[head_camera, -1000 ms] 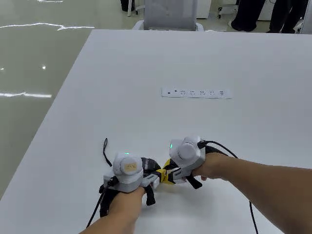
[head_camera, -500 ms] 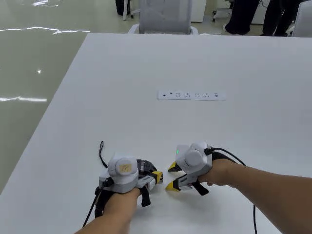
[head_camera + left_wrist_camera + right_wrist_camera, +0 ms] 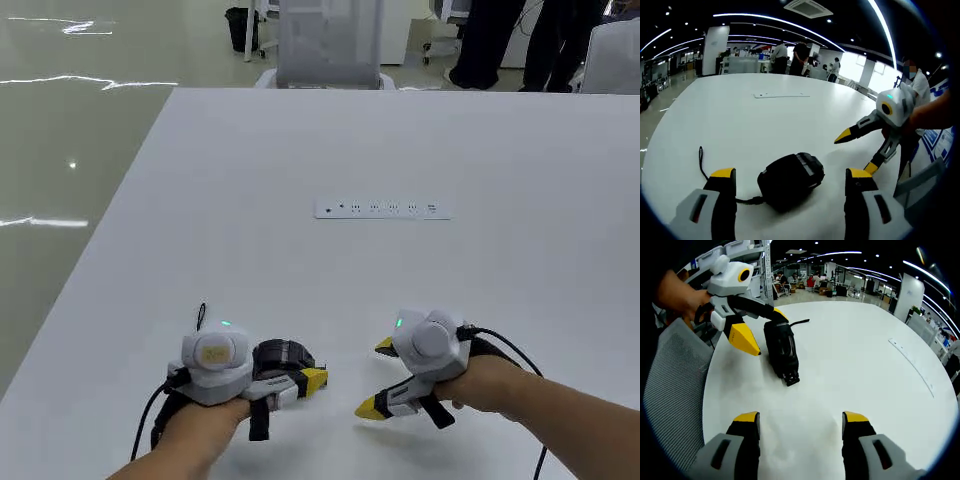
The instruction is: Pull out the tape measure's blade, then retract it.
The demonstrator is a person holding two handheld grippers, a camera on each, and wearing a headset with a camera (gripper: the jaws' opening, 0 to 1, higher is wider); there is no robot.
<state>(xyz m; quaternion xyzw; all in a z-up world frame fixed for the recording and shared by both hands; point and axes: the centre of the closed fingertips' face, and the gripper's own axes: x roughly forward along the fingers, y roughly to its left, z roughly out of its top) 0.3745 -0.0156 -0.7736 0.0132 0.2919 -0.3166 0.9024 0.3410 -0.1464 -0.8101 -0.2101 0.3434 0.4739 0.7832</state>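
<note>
A black, rounded tape measure (image 3: 782,352) lies on the white bench (image 3: 300,150) between the left gripper's (image 3: 790,173) wide-apart jaws, unclamped. The right gripper (image 3: 801,416), jaws also apart, is near it, holding nothing.

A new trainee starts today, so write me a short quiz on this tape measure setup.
1. Fill in: the jaws of the left gripper and the right gripper are both ____.
2. True or false: the right gripper holds the tape.
3. Where is the tape?
A. On the table, between the left gripper's jaws.
B. Lifted off the table by the left gripper.
C. Between the right gripper's jaws.
Key: 1 open; 2 false; 3 A.
</note>
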